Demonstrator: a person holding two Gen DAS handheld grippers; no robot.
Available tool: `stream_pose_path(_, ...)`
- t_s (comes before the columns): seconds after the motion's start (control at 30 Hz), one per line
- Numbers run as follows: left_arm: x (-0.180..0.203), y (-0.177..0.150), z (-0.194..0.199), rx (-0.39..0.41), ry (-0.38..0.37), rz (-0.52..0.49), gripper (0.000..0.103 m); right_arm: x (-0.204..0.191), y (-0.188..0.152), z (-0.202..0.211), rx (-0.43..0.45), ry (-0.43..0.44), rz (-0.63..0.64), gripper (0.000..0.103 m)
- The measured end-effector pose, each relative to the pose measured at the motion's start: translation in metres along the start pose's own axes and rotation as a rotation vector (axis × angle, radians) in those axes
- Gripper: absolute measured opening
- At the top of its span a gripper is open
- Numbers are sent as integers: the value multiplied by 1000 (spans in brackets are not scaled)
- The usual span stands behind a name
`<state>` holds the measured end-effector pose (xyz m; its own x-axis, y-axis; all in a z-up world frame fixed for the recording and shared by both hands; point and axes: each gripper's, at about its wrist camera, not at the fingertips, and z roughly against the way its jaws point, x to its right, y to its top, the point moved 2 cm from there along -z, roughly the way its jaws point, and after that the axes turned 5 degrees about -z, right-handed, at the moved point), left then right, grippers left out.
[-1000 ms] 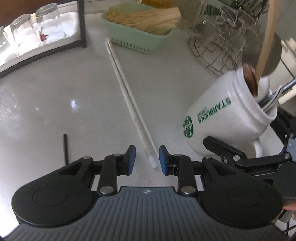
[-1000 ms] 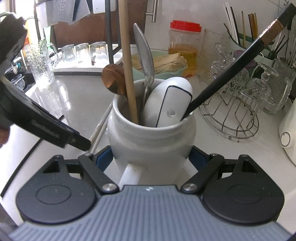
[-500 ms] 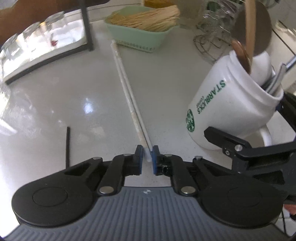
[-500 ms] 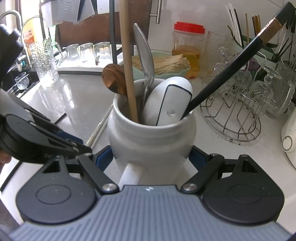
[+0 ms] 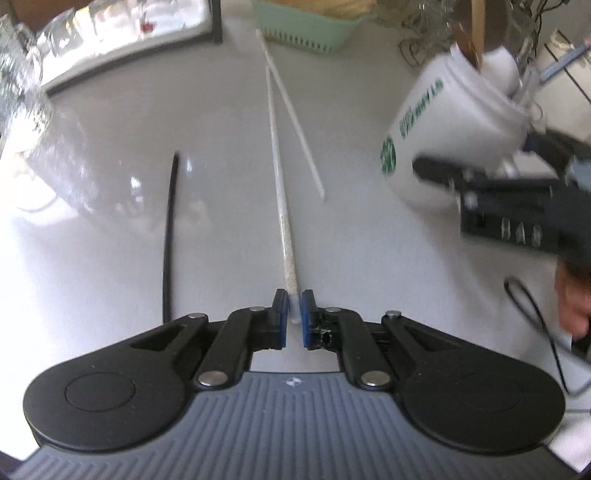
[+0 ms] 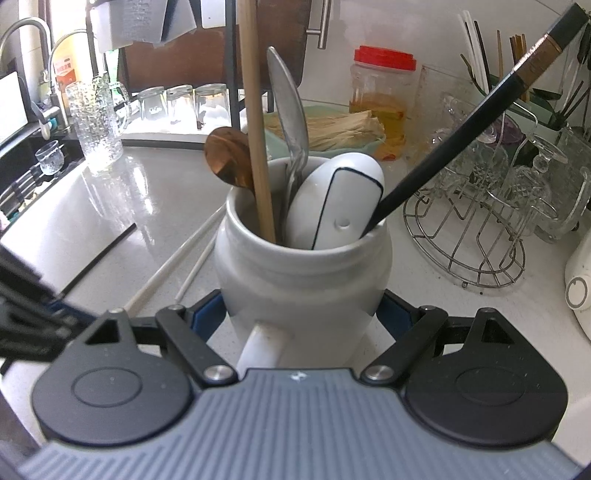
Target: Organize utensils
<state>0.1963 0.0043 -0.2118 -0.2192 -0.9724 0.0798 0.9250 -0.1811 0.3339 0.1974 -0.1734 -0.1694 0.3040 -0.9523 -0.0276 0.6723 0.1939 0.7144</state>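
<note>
The left gripper is closing its jaws on the near end of one white chopstick, left of the white Starbucks mug. The right gripper is clamping that mug. Judging ahead: lift the tip clear of the second chopstick farther off, then feed it among the utensils.

Pale, glossy surface, bright with daylight glare. Dark sink at far left under curved chrome taps. White wall behind, dark wooden cabinet with a metal bar handle. Black upright post rising from a white tray of upturned glasses.
</note>
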Motion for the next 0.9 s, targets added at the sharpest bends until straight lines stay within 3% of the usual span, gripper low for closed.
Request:
stream_pose_path(0.27,-3,-18,9,-33,-33,26,10,0,1,0,-6,3,4,90)
stream_pose_path(0.33,-7,-14,10,-23,-39,54,16,0,2,-1,-10,3,6,90)
stream_pose_path(0.43,-14,2,10,15,-30,75,24,0,2,-1,-15,3,5,90)
stream_pose_path(0.73,-22,66,-18,92,-9,72,24,-2,5,-3,-26,-19,-17,90)
stream_pose_path(0.9,-23,94,-36,103,5,15,24,-4,6,-5,-34,-35,-31,90)
